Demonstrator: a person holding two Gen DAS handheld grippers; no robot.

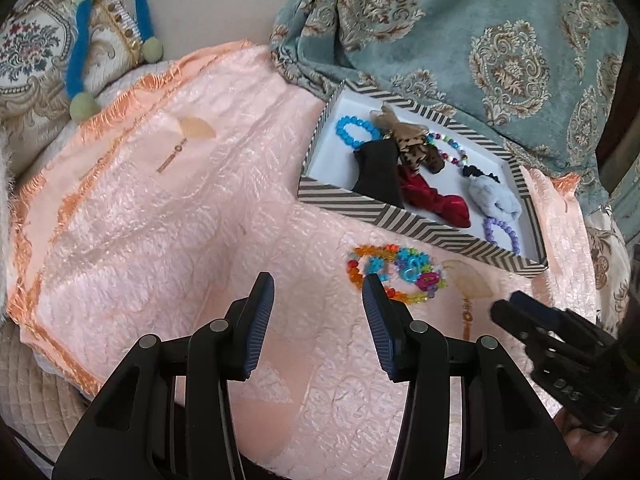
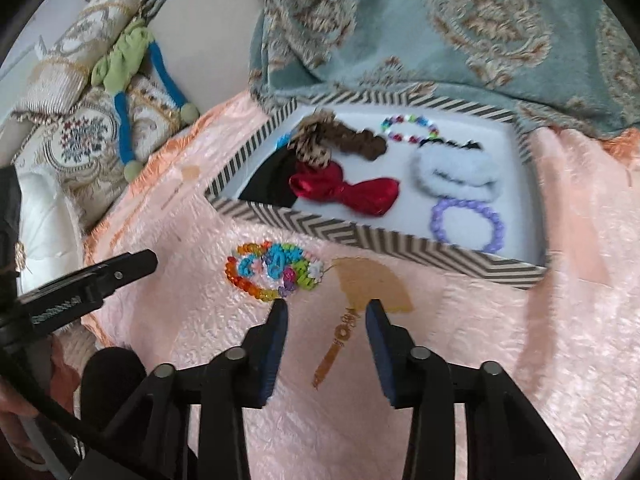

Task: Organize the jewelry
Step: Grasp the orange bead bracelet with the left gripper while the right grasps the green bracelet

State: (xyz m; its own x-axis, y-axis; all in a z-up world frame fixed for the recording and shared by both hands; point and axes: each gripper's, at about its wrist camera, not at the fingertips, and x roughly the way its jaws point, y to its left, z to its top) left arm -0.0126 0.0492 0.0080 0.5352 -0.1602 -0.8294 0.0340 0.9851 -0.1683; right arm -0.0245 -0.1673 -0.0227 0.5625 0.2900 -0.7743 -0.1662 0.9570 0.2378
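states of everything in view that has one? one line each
left gripper: open, empty
right gripper: open, empty
striped box: open, no lid in view, partly filled
multicolor bead pile: on the pink cloth, outside the box
purple bead bracelet: in box
red bow: in box

A pink textured cloth (image 1: 168, 216) with an orange fringe covers the supporting surface and fills the middle of both views. On it, right of centre, sits a chevron-striped tray (image 2: 332, 226), and just in front of the tray's near wall lies a heap of multicoloured bead bracelets (image 2: 274, 272). A teal patterned fabric (image 1: 500, 40) overlaps the cloth's far edge at the upper right.
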